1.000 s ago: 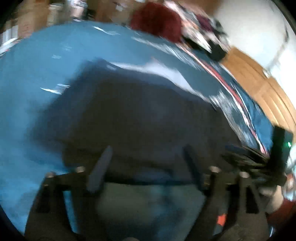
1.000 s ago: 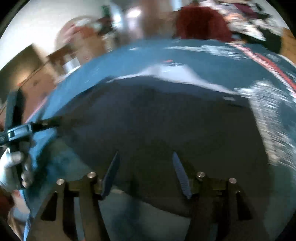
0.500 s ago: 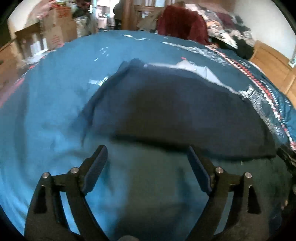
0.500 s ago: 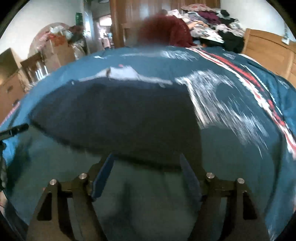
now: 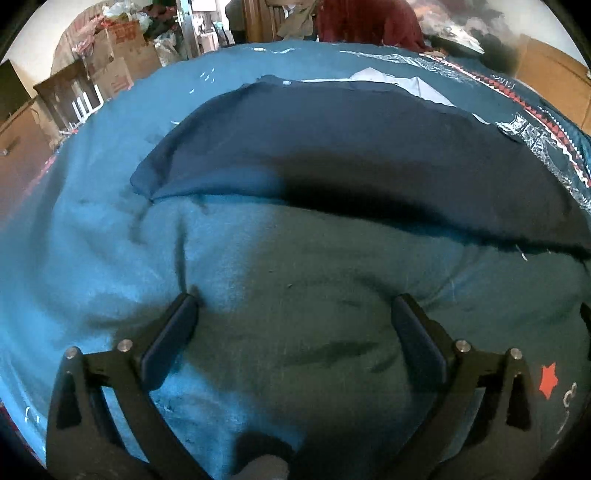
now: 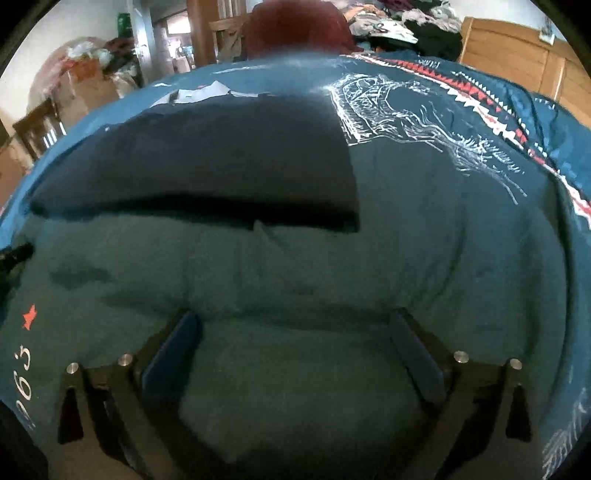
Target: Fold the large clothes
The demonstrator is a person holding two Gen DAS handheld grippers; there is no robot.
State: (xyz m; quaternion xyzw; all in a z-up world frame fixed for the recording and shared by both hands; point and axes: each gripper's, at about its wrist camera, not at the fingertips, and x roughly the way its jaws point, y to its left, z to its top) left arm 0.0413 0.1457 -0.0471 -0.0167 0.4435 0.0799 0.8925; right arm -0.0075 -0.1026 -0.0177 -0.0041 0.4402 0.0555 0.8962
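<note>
A dark navy garment (image 5: 351, 155) lies flat and folded on a teal blanket (image 5: 92, 240), its near edge a straight fold line. The right wrist view shows the same garment (image 6: 207, 162) at centre left, with a square right corner. My left gripper (image 5: 293, 306) hangs open over bare blanket, short of the garment's near edge, nothing between its fingers. My right gripper (image 6: 295, 321) is open too, over the blanket (image 6: 424, 240) in front of the garment's right corner. A white paper or cloth (image 5: 399, 83) peeks out behind the garment.
The blanket carries a white print (image 6: 406, 110) and a red and white zigzag stripe (image 6: 480, 96) to the right. Cardboard boxes (image 5: 118, 62) stand at the back left. A red garment (image 6: 295, 26) and a clothes pile (image 6: 399, 22) lie at the far end, by a wooden headboard (image 6: 517, 55).
Both grippers have drawn back from the navy garment toward the near side and opened wider. The garment now lies flat on the blanket, let go.
</note>
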